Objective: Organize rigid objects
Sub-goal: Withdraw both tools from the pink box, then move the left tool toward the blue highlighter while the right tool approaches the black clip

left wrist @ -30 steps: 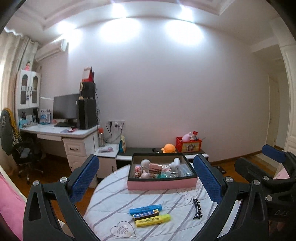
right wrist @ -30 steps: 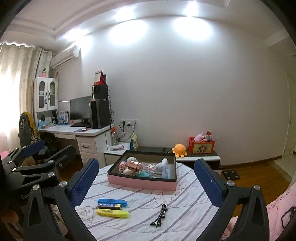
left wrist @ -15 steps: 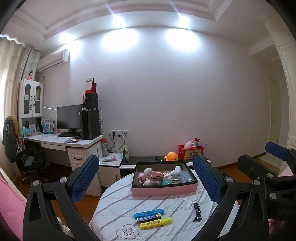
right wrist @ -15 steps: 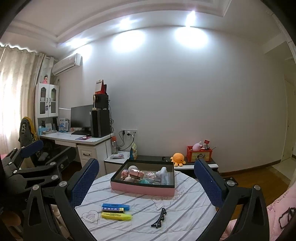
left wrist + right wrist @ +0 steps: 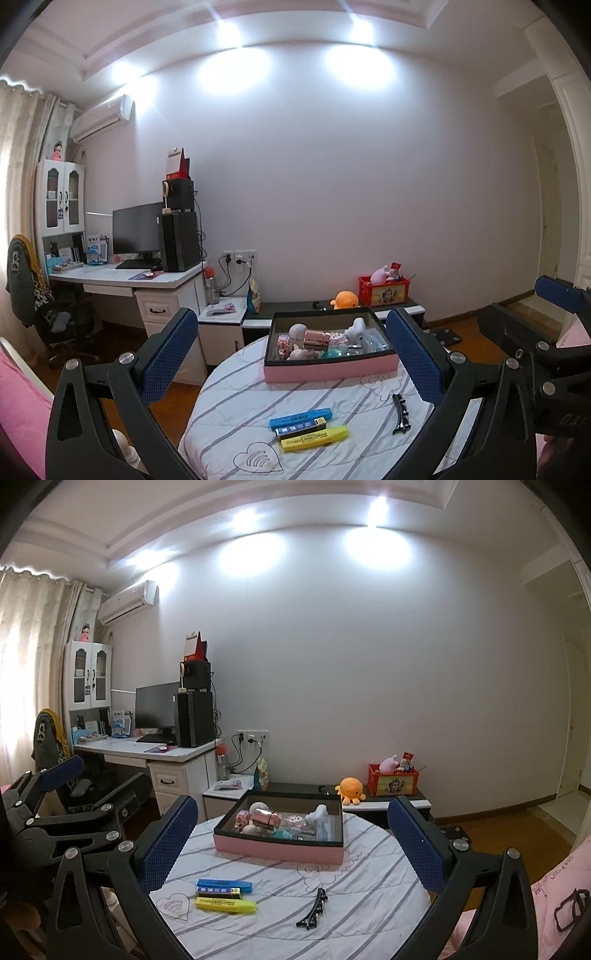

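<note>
A round table with a striped white cloth (image 5: 236, 413) (image 5: 369, 886) carries a pink box (image 5: 330, 365) (image 5: 279, 847) holding several small items. In front of the box lie a blue marker (image 5: 300, 417) (image 5: 224, 884), a dark one (image 5: 301, 425) (image 5: 218, 892) and a yellow highlighter (image 5: 314, 438) (image 5: 225, 905). A black hair clip (image 5: 401, 413) (image 5: 312, 913) lies to their right. My left gripper (image 5: 291, 354) and my right gripper (image 5: 291, 834) both hover open above the table's near side, with nothing between their fingers.
A white desk (image 5: 122, 280) with a monitor and speakers stands at the left, with an office chair (image 5: 40, 295) beside it. A low cabinet (image 5: 332, 310) behind the table holds an orange plush and a red crate. Pink bedding (image 5: 557, 893) lies at the right.
Both cameras have pulled back and tilted up, so the table and box sit lower and smaller in view. Both grippers stay open, and nothing on the table has moved.
</note>
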Available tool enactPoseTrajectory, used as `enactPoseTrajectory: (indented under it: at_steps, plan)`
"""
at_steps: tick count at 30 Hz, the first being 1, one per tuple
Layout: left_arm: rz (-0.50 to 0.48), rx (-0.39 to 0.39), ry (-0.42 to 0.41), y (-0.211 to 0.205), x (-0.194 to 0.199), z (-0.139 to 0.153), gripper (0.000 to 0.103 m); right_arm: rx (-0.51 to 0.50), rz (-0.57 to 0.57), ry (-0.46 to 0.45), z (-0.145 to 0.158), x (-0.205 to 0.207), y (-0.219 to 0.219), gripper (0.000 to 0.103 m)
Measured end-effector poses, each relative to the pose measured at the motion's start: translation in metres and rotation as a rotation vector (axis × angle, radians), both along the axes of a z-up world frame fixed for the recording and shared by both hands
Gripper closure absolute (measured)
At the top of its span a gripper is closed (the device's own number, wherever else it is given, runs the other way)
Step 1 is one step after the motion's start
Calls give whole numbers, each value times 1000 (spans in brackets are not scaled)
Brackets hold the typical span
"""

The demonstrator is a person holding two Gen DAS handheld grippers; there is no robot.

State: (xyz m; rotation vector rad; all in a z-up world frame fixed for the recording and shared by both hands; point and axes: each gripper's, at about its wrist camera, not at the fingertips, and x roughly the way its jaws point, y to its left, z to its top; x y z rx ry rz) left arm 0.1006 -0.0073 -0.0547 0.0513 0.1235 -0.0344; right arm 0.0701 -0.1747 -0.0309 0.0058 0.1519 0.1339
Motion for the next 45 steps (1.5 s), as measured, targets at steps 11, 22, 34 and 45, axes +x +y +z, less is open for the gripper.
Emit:
enactPoseTrajectory:
  at_steps: [11, 22, 34, 45]
  plan:
    - [-66, 10, 142, 2, 39, -31, 0, 6, -6, 104, -29, 34, -7, 0]
    - [-9, 7, 499, 31, 117, -131, 0, -7, -58, 456, -133, 123, -29, 0]
    - [-8, 83, 693, 35, 167, -193, 0, -23, -37, 607, -178, 160, -32, 0]
    - [-182, 11, 793, 32, 164, -208, 0, -18, -4, 650, -188, 177, -27, 0]
